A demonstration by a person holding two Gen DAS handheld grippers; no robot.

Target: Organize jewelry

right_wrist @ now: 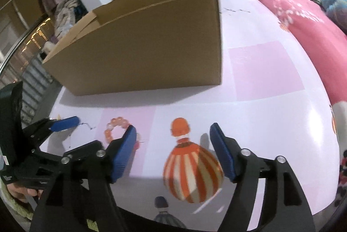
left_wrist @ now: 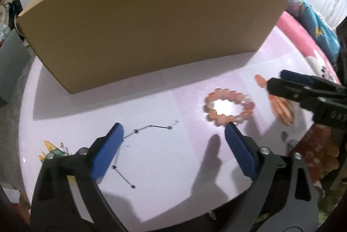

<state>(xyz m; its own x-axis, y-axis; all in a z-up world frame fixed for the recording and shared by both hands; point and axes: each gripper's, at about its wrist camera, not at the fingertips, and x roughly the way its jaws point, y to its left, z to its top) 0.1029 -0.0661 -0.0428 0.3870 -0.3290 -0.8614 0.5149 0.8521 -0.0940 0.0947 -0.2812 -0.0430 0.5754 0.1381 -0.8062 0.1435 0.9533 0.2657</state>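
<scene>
Beads of the orange bracelet [left_wrist: 229,109] form a flat ring on the table [left_wrist: 164,156], slightly longer left-to-right. It lies just ahead of the left gripper [left_wrist: 174,134], beside its right fingertip; both it and the right gripper [right_wrist: 172,133] gape wide, empty.

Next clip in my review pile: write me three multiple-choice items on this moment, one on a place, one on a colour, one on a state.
1. Where does the bead bracelet lie?
A. inside the cardboard box
B. on the table in front of the box
C. between shut tongs

2. What colour are the pads on the tongs?
A. blue
B. red
C. white

3. How do the left tongs stand?
A. shut on the thin chain
B. shut on the bracelet
C. open, holding nothing

Answers: 1 B, since the bracelet rests on the table in front of the cardboard box. 2 A, both pads show blue. 3 C, since the fingers are spread wide, with the thin chain on the table beside the left one.
</scene>
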